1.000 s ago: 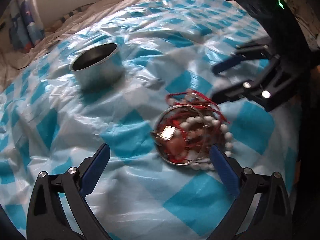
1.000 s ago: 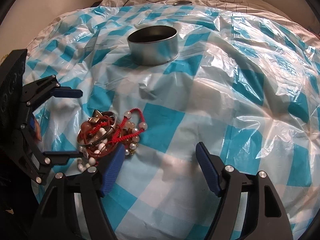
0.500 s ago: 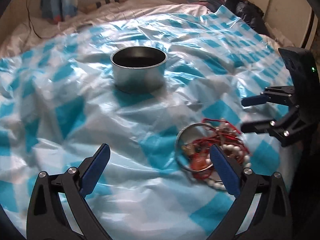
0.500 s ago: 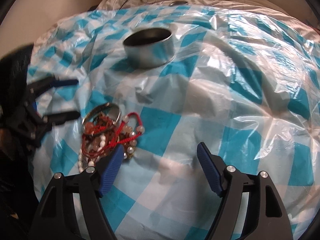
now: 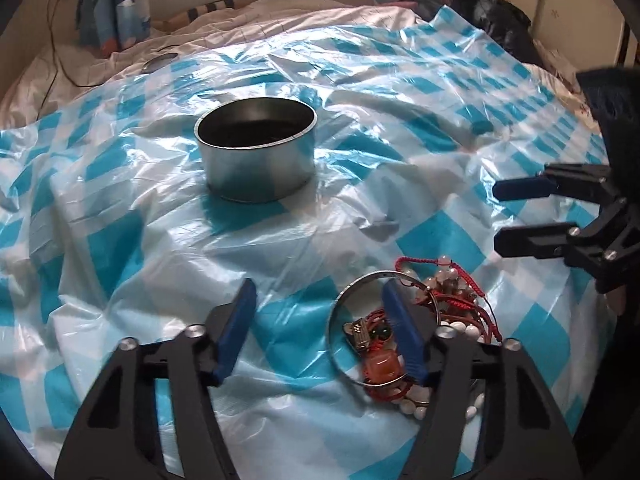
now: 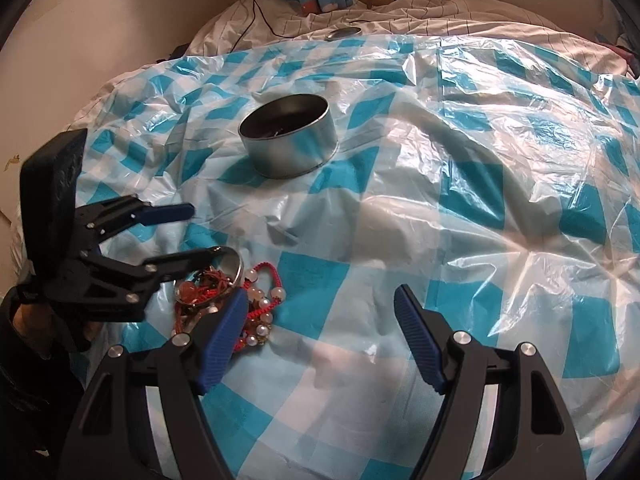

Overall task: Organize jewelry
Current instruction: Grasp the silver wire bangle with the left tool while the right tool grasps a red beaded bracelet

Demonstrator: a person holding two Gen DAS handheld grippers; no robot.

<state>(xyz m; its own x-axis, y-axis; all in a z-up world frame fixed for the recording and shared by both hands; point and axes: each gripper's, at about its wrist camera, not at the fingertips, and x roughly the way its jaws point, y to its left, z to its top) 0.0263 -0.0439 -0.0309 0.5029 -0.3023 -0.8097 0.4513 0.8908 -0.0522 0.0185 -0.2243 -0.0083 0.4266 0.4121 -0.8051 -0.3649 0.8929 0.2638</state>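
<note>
1. Since the earlier frame the left tool has narrowed its gap and come lower over the jewelry; its fingers are apart, and the right-hand finger now sits inside the thin silver metal bangle.
2. Under and beside that finger lies the tangled pile of red cord bracelets and white pearl beads, resting on the blue-and-white checked plastic sheet that covers the bed.
3. The right tool hangs just beside the pile, fingers wide apart and holding nothing.
4. The round silver metal tin stands well apart, further back on the sheet.
5. Risk, as I judge it: the bangle is tangled with the cords, so lifting it may drag the whole pile, or the thin ring may slip from the pads.
6. Part of the pile is hidden behind the left tool, and the inside of the tin is too dark to read.
</note>
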